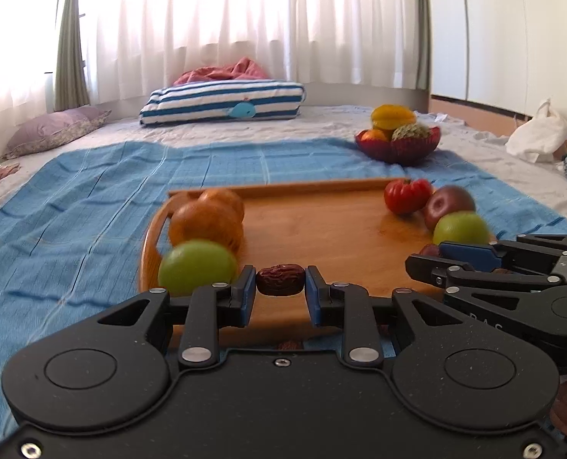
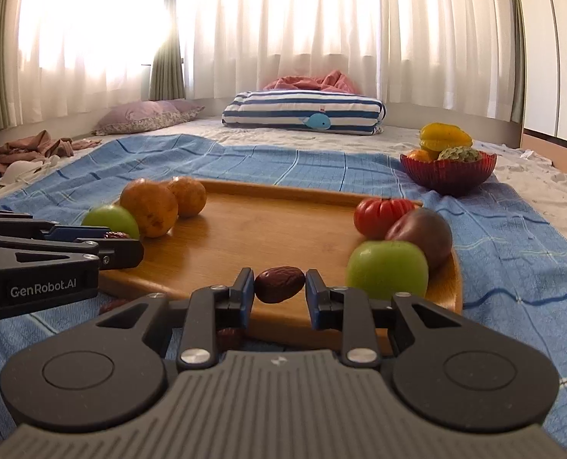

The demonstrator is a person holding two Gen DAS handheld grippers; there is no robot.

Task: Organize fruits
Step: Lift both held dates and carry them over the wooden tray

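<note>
The left tongs (image 1: 280, 285) pinch a wrinkled dark red date (image 1: 280, 284) between their blue pads, and the right tongs (image 2: 279, 285) pinch a second dried red date (image 2: 279, 284) the same way; both hang over the near edge of the rounded wooden tray (image 2: 283, 225) that lies on the blue checked cloth (image 2: 512, 252) spread on the bed. Just left of the left tongs sits a green apple (image 1: 197, 266), and beyond it two orange-brown round fruits (image 1: 207, 225) line the tray's left side. Ahead of both tongs the tray's middle is bare. Just right of the right tongs sits another green apple (image 2: 387, 269), then a dark purple round fruit (image 2: 423, 237) and a ribbed red tomato-like fruit (image 2: 380, 216). Far ahead to the right, a red glass bowl (image 2: 448, 176) holds a yellow starfruit (image 2: 444, 135) and other fruit. By my reading the sorting is well along: like fruits flank the tray in mirrored rows, and the two dates need placing. More dates (image 2: 229, 336) lie on the cloth under the tongs, so work remains. The apples crowd either side, and a careless set-down could nudge them.
</note>
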